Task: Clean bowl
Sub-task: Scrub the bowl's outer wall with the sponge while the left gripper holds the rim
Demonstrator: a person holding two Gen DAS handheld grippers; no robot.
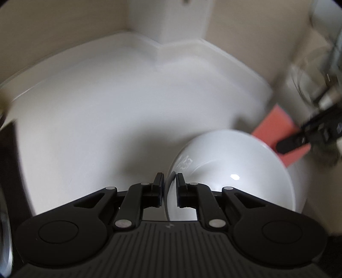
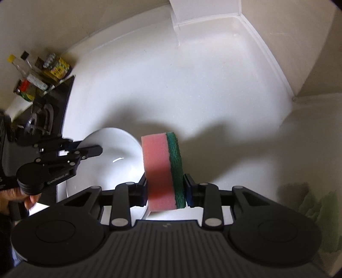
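Observation:
A white bowl (image 1: 230,171) is held by its rim, tilted, over a white counter (image 1: 106,111). My left gripper (image 1: 170,181) is shut on the bowl's rim. In the right wrist view the bowl (image 2: 111,162) sits at the left, with the left gripper (image 2: 94,150) clamped on its far edge. My right gripper (image 2: 165,188) is shut on a pink sponge with a green scrub side (image 2: 160,171), held upright just right of the bowl's rim. In the left wrist view the sponge (image 1: 273,126) shows beyond the bowl, with the right gripper's finger (image 1: 290,143) across it.
Bottles and jars (image 2: 36,72) stand on a dark shelf at the left in the right wrist view. A white pillar (image 1: 183,19) meets the counter at the back wall. A raised white edge (image 2: 269,55) bounds the counter's right side. A greenish blurred patch (image 2: 316,205) lies at the right.

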